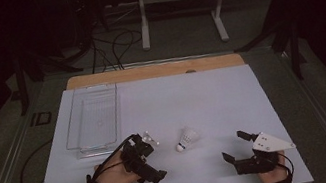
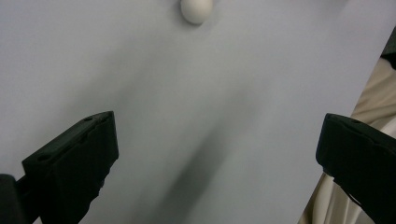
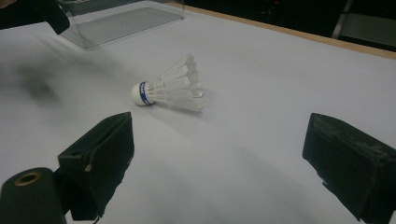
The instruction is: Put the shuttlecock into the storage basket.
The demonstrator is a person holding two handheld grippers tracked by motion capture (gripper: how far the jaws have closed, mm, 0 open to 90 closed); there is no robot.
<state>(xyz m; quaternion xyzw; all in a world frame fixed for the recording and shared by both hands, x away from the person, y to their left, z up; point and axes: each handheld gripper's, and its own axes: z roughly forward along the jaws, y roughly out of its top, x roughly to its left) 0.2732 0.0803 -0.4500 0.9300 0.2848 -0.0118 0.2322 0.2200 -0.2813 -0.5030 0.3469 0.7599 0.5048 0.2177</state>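
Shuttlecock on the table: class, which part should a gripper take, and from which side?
Grip the shuttlecock at its firm, round cork end, beside the blue band, coming from above. It lies on its side, and the feather skirt looks fragile, so probably avoid it.

White shuttlecock (image 1: 187, 139) — on its side, blue-banded cork

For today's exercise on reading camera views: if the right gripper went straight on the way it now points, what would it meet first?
Most likely the shuttlecock, lying on its side on the table ahead of the open right gripper, slightly left of centre. Depth is unclear, so it might pass just beside it.
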